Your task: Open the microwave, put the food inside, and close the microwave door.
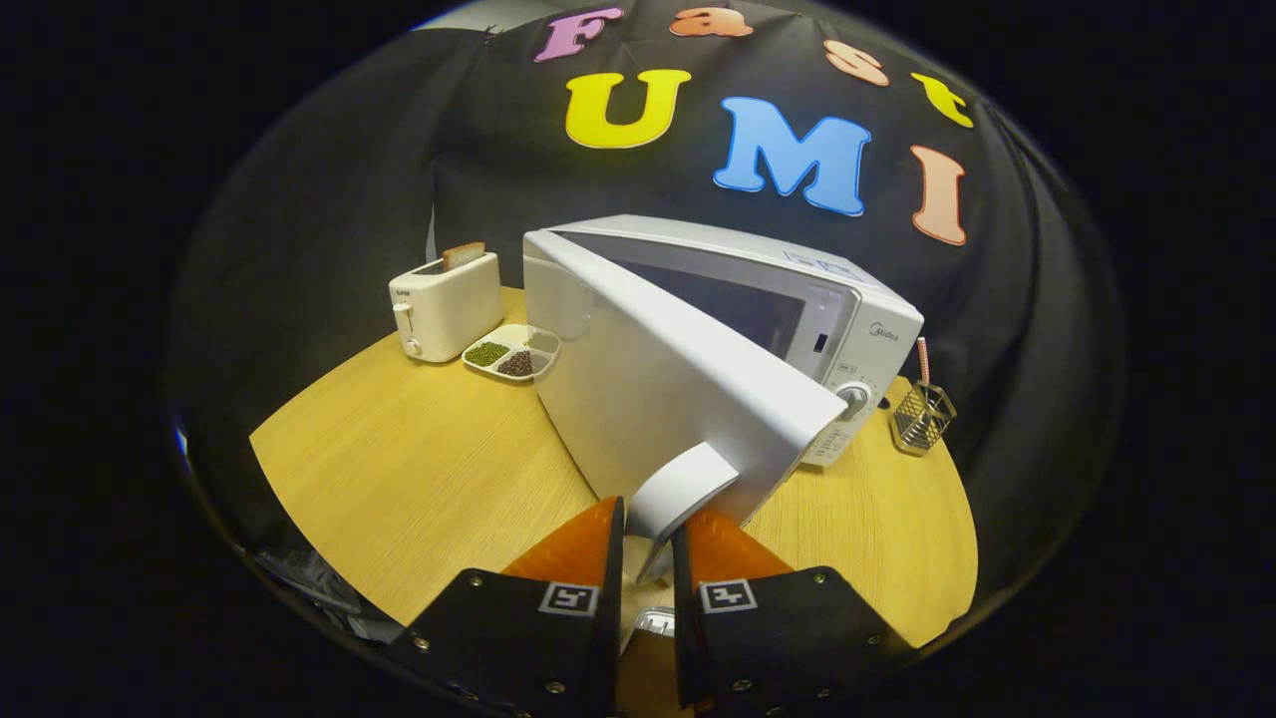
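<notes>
Wooden and light in colour, the desk [419, 479] carries everything, with a black cloth wall behind it. Nearest to the camera, the jaws of the gripper [648, 543] stand only narrowly apart, and the white door handle [683, 489] sits between them; both fingers [583, 543] appear to press on its sides. The handle belongs to the microwave door [658, 379], which is swung partly open toward the gripper. Behind the door is one white microwave [797, 299], with a round knob [854, 396] on its control panel. To the left of the door, near the microwave's corner, lies one white divided tray [513, 352] with three compartments: one holds green grains, one holds dark brown grains, and the content of the third I cannot tell. Just beyond the tray stands one white toaster [446, 304], and one slice of bread [464, 254] sticks up from its slot. On the right side of the microwave stands one small wire basket [922, 416] with a striped straw [922, 361] in it.
</notes>
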The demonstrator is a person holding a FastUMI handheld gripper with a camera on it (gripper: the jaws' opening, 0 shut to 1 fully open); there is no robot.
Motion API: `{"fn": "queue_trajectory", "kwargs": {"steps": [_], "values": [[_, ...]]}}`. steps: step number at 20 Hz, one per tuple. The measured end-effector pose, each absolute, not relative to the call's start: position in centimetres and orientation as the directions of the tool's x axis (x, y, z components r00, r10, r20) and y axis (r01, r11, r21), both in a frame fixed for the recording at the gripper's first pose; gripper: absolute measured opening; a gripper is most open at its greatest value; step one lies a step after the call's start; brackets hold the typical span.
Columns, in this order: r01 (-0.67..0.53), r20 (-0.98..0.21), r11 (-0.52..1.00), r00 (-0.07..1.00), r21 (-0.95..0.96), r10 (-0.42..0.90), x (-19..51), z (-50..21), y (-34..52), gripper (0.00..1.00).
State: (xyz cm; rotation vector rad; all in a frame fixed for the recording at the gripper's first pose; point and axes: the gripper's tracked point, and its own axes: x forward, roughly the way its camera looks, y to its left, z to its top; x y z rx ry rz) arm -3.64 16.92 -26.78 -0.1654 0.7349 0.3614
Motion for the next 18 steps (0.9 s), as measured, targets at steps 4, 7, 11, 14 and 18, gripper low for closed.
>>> {"fn": "queue_trajectory", "kwargs": {"steps": [4,7,11,14,18], "values": [[-0.417,-0.693,0.908,0.646,0.031,0.321,-5.7,-26.2,19.1,0.48],[-0.439,-0.698,0.898,0.632,0.037,0.337,-6.8,-26.0,20.1,0.55],[-0.464,-0.698,0.884,0.613,0.060,0.369,-8.5,-25.6,22.1,0.55],[-0.487,-0.703,0.871,0.596,0.069,0.389,-9.9,-25.6,23.8,0.55],[-0.510,-0.711,0.858,0.581,0.060,0.396,-11.4,-25.3,26.0,0.55]]}}
